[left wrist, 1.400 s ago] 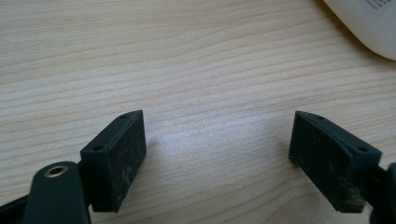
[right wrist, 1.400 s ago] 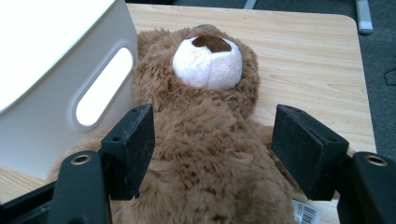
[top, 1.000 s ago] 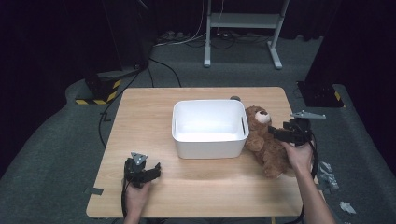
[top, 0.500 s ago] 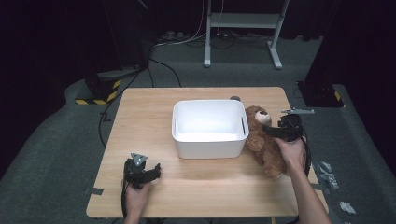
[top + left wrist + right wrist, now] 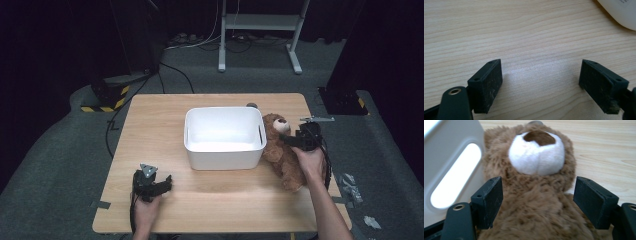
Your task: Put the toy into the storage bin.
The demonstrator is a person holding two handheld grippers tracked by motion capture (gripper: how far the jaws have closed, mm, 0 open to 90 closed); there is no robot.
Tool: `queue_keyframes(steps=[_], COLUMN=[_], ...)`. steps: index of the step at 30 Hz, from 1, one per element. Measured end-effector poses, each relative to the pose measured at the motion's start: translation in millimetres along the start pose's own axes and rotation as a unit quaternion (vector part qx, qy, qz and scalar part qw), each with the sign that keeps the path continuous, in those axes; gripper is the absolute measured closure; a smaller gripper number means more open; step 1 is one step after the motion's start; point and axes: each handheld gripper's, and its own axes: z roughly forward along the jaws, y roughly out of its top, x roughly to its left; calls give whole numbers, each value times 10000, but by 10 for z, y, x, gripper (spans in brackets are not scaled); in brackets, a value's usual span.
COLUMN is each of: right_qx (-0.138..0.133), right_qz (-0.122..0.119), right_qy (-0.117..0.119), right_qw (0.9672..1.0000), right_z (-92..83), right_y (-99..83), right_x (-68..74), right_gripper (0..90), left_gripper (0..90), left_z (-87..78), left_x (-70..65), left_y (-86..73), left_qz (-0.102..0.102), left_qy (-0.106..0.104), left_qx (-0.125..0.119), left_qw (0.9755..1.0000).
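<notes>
Bear [image 5: 282, 150] lying on surface [image 5: 165, 115] beside bin [image 5: 225, 137]: right tongs [image 5: 537, 202], having just been spreading, now straddling its neck without pinching, suggesting a grasp is coming; left tongs [image 5: 541, 82] resting spread, empty.

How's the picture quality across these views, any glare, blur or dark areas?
High view: evenly lit wooden table, surroundings nearly black. Left gripper view: soft glare patch on the wood between the open jaws. Right gripper view: white bin's handle slot glows overexposed, teddy bear slightly soft up close.
</notes>
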Motion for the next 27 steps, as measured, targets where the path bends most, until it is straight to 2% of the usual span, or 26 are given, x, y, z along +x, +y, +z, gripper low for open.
queue_keyframes(steps=[5, 10, 17, 20, 22, 27], right_qx=[91, 173, 409, 450, 425, 522], right_qz=[-129, -98, -258, -163, -138, -122], right_qy=[66, 2, -145, -95, -80, -178], right_qw=[9999, 9998, 9987, 9988, 9990, 9984], right_z=[69, 122, 223, 267, 280, 338], right_y=[14, -6, -53, -90, -111, -151], right_x=[59, 75, 118, 99, 86, 91], right_gripper=[223, 212, 204, 201, 201, 208], left_gripper=[187, 188, 188, 188, 188, 188], left_z=[0, 2, 5, 8, 10, 10], left_x=[0, -1, -5, -13, -9, -9], left_y=[1, 1, 1, 1, 5, 5], left_qz=[-2, -10, -34, -90, -53, -54], left_qy=[-7, -13, -18, -10, -22, -23], left_qx=[3, -1, -18, -25, -18, -19], left_qw=[10000, 10000, 10000, 10000, 10000, 10000])
